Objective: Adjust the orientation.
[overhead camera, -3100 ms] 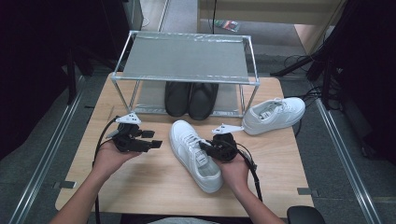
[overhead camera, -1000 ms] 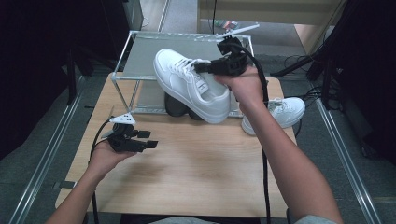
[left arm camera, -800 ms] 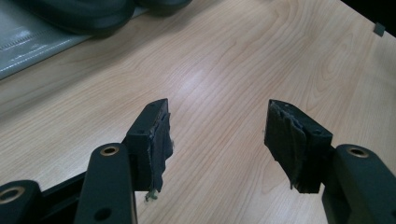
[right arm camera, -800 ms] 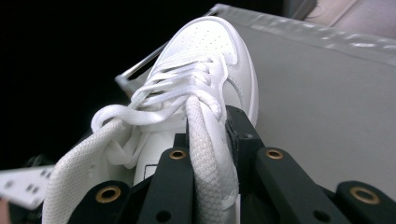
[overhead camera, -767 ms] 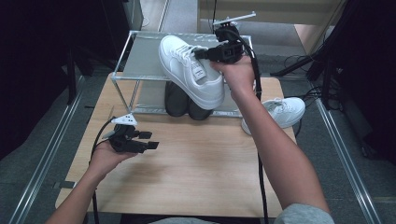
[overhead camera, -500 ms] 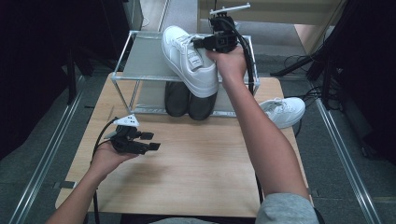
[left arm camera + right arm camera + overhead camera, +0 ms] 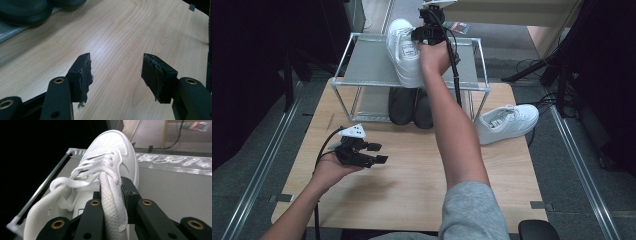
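A white sneaker (image 7: 404,52) is over the top shelf of the metal rack (image 7: 362,65), toe toward the back. My right gripper (image 7: 415,35) is shut on it. In the right gripper view the jaws pinch the padded collar of the white sneaker (image 7: 112,152), and my right gripper (image 7: 111,187) hides the heel. Whether the sole rests on the grey shelf (image 7: 175,185) I cannot tell. My left gripper (image 7: 380,153) hovers over the table's left part. In the left gripper view my left gripper (image 7: 116,70) stands open with only bare wood between its pads.
A second white sneaker (image 7: 507,122) lies on the wooden table (image 7: 412,185) to the right of the rack. A pair of black shoes (image 7: 412,105) stands under the rack, and their toes (image 7: 25,10) are in the left gripper view. Metal rails run along both sides of the table.
The right hand has lifted the white sneaker off the table and carried it back over the rack's top shelf. The left gripper has stayed put.
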Motion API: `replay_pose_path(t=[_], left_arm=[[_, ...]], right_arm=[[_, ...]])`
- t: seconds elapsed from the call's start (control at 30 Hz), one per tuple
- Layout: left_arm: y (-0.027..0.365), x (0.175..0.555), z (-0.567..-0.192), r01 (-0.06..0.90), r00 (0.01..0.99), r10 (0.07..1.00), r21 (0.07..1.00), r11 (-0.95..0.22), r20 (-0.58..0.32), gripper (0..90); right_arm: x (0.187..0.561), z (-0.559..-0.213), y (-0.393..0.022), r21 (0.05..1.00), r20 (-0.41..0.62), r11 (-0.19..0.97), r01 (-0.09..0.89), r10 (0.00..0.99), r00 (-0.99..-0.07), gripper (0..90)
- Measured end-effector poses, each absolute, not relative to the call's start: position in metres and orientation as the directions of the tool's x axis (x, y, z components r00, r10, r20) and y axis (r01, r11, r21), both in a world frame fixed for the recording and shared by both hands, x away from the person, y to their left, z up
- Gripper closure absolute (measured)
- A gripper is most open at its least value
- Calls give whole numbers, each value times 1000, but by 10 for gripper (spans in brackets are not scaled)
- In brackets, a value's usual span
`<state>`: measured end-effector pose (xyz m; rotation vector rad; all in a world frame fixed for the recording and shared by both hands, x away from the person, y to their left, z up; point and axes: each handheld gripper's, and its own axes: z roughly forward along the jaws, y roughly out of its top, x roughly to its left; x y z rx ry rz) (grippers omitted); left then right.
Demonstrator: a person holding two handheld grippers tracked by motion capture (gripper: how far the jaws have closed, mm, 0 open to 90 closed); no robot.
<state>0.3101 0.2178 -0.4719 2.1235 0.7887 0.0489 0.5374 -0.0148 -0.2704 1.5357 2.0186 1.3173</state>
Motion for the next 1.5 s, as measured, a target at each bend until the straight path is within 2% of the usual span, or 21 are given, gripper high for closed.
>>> replay_pose_path(t=[0.33,0.63,0.83,0.93,1.17,1.5], left_arm=[[212,309,-471,502,815,533,736,-455,-226,412],[213,310,-470,504,814,534,735,-454,-228,412],[212,310,-471,499,817,531,735,-459,-224,412],[211,310,-471,498,820,529,730,-468,-220,412],[210,310,-471,498,819,531,730,-468,-218,412],[210,313,-471,503,817,533,723,-474,-219,406]], right_arm=[[553,-283,8,772,298,-70,631,918,-262,818],[556,-295,23,749,295,-72,658,927,-233,780],[555,-296,24,746,301,-73,662,923,-238,723],[553,-293,24,759,284,-54,649,924,-256,688],[548,-286,16,773,260,-10,634,917,-304,678],[526,-267,-8,800,238,95,593,856,-458,620]])
